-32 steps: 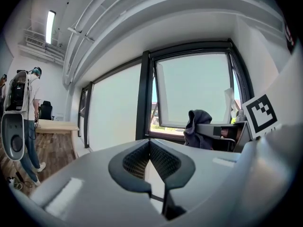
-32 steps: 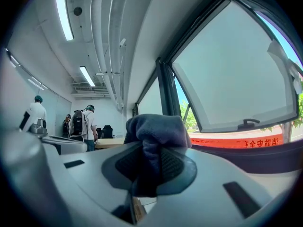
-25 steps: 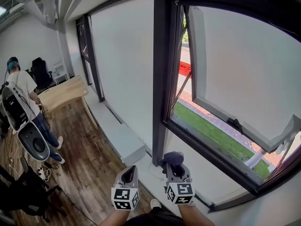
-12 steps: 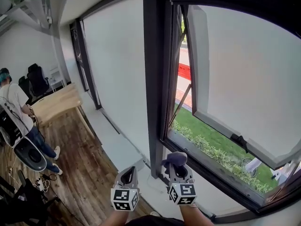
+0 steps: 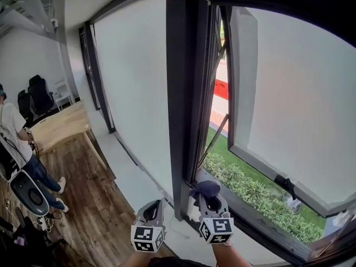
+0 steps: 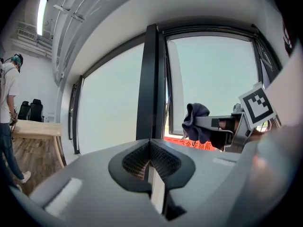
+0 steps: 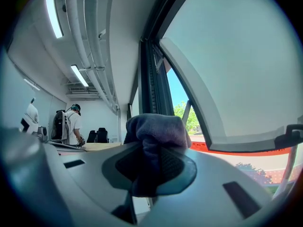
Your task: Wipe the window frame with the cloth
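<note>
A dark grey-blue cloth is bunched in my right gripper, which is shut on it just short of the window frame's lower corner. The same cloth fills the jaws in the right gripper view, and shows as a dark wad in the left gripper view. The dark window frame rises straight ahead, its post close in front of the cloth. The sash is swung outward. My left gripper is held lower left of the right one, shut with nothing in it.
A person with a backpack stands far left by a wooden desk. A low white ledge runs under the windows above wood flooring. Bushes and grass lie outside below the open sash.
The view has closed in on the window and tilted up; the frame post now looms larger. Both grippers keep their pose, the right one a touch nearer the frame's lower corner.
</note>
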Demonstrator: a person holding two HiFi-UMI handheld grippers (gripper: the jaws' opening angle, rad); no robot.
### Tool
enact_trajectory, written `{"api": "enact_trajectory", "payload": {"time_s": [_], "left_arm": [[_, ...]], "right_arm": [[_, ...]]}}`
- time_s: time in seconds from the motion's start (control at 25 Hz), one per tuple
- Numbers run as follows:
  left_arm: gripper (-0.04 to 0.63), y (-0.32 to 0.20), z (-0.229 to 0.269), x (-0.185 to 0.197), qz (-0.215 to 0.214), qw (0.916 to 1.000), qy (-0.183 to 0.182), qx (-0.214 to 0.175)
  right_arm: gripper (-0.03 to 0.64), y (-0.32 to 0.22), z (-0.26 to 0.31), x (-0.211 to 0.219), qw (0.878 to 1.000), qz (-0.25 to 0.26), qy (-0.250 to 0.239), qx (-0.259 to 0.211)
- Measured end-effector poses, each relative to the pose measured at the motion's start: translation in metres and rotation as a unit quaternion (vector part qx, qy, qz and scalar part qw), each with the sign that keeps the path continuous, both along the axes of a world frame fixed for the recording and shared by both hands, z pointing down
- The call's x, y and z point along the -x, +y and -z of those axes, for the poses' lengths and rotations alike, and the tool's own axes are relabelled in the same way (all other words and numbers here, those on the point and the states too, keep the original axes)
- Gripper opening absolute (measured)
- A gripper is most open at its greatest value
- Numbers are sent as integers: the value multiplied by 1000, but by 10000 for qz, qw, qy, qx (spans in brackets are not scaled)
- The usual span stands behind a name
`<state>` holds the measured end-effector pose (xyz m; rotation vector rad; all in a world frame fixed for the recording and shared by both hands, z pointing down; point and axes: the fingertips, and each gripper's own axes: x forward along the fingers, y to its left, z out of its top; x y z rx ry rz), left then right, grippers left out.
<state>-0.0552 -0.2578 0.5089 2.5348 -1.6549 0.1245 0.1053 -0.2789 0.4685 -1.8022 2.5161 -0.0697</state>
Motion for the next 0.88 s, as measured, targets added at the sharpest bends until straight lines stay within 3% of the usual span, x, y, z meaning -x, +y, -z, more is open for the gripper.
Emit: {"api": "enact_trajectory", "payload": {"time_s": [0.24, 0.88], "left_arm": [[6, -30, 10, 6, -151, 9999, -45, -39], [6, -58, 17, 12, -246, 9996, 61, -91]], "right_arm": [[71, -26, 19, 4, 9998, -106, 40, -182], [71, -73, 137, -1, 9917, -67, 16, -1282]]}}
